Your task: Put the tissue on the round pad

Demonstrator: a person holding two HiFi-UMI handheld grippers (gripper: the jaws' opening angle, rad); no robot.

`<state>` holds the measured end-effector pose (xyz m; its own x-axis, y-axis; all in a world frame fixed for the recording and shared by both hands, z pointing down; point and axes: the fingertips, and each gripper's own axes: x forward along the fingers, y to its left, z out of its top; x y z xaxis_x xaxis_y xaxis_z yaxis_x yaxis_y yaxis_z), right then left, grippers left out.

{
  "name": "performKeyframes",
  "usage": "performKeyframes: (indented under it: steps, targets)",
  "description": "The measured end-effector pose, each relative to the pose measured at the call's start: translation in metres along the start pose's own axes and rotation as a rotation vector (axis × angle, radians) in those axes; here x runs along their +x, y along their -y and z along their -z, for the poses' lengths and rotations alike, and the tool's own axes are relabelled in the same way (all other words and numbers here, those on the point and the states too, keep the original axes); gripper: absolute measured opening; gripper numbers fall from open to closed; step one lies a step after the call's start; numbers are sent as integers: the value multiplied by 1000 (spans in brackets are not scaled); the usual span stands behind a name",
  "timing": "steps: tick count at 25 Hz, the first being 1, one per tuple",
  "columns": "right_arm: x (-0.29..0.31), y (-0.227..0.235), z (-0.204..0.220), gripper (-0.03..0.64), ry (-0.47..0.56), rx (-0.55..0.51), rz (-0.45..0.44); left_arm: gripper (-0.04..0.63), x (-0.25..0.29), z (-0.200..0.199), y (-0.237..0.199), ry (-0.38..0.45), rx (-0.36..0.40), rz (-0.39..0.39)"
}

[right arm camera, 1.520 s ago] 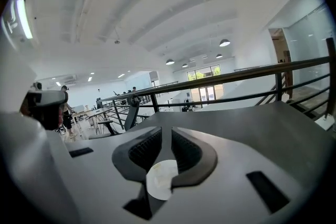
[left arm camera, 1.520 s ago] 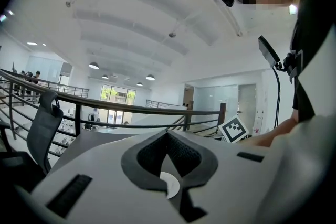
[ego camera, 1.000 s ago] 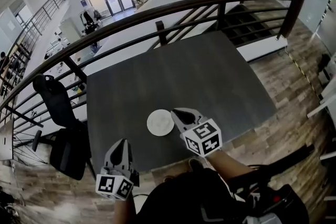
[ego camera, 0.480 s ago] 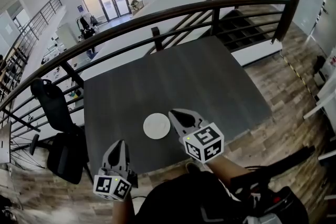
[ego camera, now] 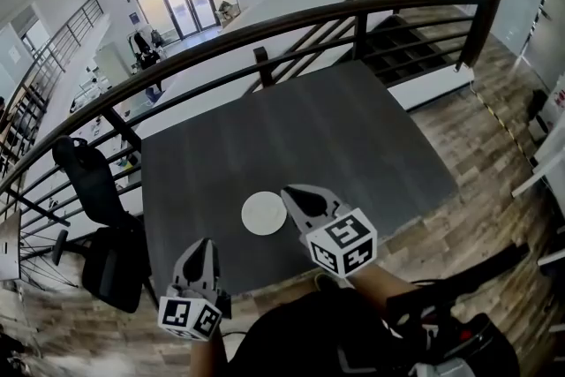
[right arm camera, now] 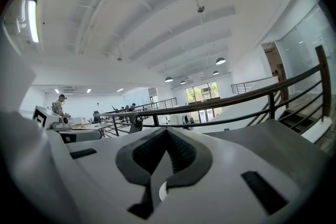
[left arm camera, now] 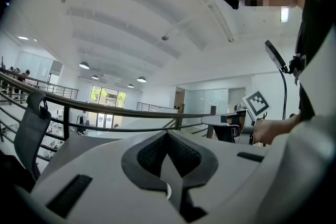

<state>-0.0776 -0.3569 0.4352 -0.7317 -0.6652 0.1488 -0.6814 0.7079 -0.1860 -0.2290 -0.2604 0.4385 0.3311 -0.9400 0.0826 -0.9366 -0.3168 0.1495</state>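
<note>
Dark grey and matte, with a faint streaky grain, the square table [ego camera: 353, 128] fills the middle of the head view, sitting on a wood-plank floor [ego camera: 494, 128] behind a curved dark railing [ego camera: 265, 22], with a black office chair [ego camera: 84, 172] at the left edge. The round pad [ego camera: 260, 214] is a flat, pale disc low in the frame near the table's front edge. We honestly can't pick the tissue out as anything separate from that disc. Both claws are smooth pale-grey plastic shells with white marker cubes printed in black squares. The right gripper [ego camera: 288, 192] has its tip overlapping the disc's right edge in the picture, and the left gripper [ego camera: 203, 245] sits off the table's front edge at lower left. In their own views each claw is pinched fully together with nothing in it, and the black mesh-textured pads [left arm camera: 149, 152] meet in a point. Compared with a second ago, the right one looks lifted a touch, while the left one and the disc haven't budged.
</note>
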Motion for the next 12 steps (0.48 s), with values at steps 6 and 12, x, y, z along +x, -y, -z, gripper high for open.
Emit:
performKeyframes:
  steps: [6,12]
  targets:
    - [1,-4,-5,0,4,-11,-8,-6,-1,-3,-2,-2,-27,-18]
    - [-3,-4,-3,0,-2,-10,-16,-6,-4,-5,1,12,-33,-31]
